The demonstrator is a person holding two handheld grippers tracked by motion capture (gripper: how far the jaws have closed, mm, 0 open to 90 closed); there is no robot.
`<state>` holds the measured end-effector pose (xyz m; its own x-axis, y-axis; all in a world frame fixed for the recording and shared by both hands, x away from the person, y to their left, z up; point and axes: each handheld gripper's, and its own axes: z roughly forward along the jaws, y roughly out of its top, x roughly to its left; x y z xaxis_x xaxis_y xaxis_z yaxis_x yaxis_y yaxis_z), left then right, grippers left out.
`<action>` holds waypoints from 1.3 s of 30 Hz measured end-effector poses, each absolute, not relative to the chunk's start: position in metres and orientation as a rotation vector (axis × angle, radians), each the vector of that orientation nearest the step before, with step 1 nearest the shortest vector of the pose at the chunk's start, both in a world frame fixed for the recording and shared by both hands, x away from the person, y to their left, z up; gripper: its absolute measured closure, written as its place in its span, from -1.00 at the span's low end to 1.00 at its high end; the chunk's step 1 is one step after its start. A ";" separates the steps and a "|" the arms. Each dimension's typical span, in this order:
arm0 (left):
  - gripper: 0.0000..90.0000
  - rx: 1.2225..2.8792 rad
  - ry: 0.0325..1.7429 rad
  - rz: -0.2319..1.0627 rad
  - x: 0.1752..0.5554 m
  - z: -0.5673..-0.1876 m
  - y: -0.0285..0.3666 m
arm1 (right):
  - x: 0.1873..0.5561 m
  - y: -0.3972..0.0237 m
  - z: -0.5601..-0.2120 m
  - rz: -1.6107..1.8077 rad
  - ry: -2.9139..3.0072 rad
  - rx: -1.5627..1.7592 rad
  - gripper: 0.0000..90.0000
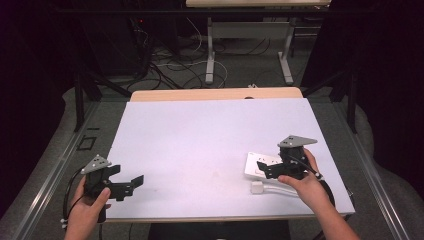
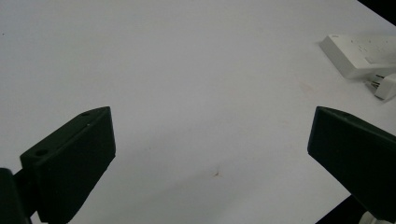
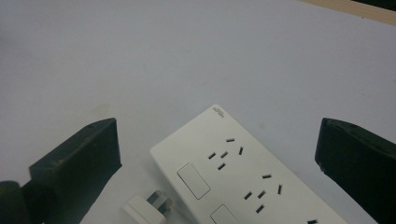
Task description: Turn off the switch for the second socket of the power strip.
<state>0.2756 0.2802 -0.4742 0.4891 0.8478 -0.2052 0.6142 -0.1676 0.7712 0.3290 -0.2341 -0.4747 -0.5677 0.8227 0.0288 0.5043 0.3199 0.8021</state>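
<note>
A white power strip (image 3: 233,177) lies flat on the white table sheet, its sockets facing up; it is also at the right of the high view (image 1: 257,162) and far right of the left gripper view (image 2: 359,53). A white plug (image 3: 147,207) lies loose beside it, prongs toward the strip, with its cable (image 1: 280,189) trailing right. My right gripper (image 3: 217,163) hovers over the strip's end, jaws wide open, nothing pressed between them. My left gripper (image 2: 210,154) is open over bare sheet near the front left (image 1: 131,182).
The white sheet (image 1: 200,135) covers a wooden table whose far edge (image 1: 215,93) shows. Beyond it stand table legs and tangled cables on the floor. Dark curtains and metal frame bars flank both sides.
</note>
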 end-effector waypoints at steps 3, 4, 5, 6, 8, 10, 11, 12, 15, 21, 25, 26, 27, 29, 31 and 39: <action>-0.98 1.880 1.217 0.344 0.276 -0.474 0.280 | 0.328 -0.234 -0.473 1.136 2.207 1.176 -1.00; -0.98 1.879 1.217 0.344 0.276 -0.474 0.280 | 0.327 -0.234 -0.472 1.132 2.207 1.176 -1.00; -0.98 1.879 1.217 0.344 0.276 -0.474 0.280 | 0.327 -0.234 -0.472 1.129 2.209 1.173 -1.00; -0.98 1.879 1.217 0.344 0.276 -0.474 0.281 | 0.327 -0.235 -0.471 1.130 2.212 1.174 -1.00; -0.98 1.878 1.218 0.344 0.276 -0.474 0.281 | 0.325 -0.235 -0.470 1.138 2.202 1.180 -1.00; -0.98 1.877 1.218 0.345 0.276 -0.474 0.281 | 0.325 -0.236 -0.468 1.145 2.200 1.169 -1.00; -0.98 1.877 1.218 0.345 0.276 -0.474 0.281 | 0.324 -0.236 -0.468 1.152 2.194 1.176 -1.00; -0.98 1.876 1.216 0.345 0.276 -0.474 0.281 | 0.323 -0.236 -0.468 1.156 2.190 1.183 -1.00; -0.98 1.877 1.217 0.346 0.276 -0.474 0.281 | 0.321 -0.237 -0.465 1.164 2.177 1.202 -1.00; -0.98 1.874 1.218 0.347 0.275 -0.473 0.282 | 0.317 -0.243 -0.461 1.179 2.161 1.215 -1.00; -0.98 1.875 1.218 0.347 0.275 -0.473 0.282 | 0.313 -0.247 -0.459 1.184 2.150 1.231 -1.00; -0.98 1.875 1.219 0.347 0.275 -0.473 0.282 | 0.312 -0.249 -0.459 1.174 2.146 1.233 -1.00; -0.98 1.875 1.219 0.348 0.275 -0.473 0.282 | 0.311 -0.250 -0.459 1.174 2.137 1.237 -1.00; -0.98 1.875 1.218 0.348 0.275 -0.473 0.282 | 0.309 -0.252 -0.458 1.171 2.131 1.235 -1.00; -0.98 1.874 1.218 0.349 0.275 -0.473 0.282 | 0.308 -0.255 -0.458 1.172 2.130 1.244 -1.00; -0.98 1.874 1.220 0.350 0.275 -0.473 0.282 | 0.301 -0.269 -0.462 1.176 2.096 1.273 -1.00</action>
<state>0.2750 0.2819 -0.4731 0.4850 0.8501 -0.2051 0.6118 -0.1623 0.7741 0.3012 -0.2689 -0.4616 -0.4934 0.8668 0.0719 0.5128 0.2232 0.8290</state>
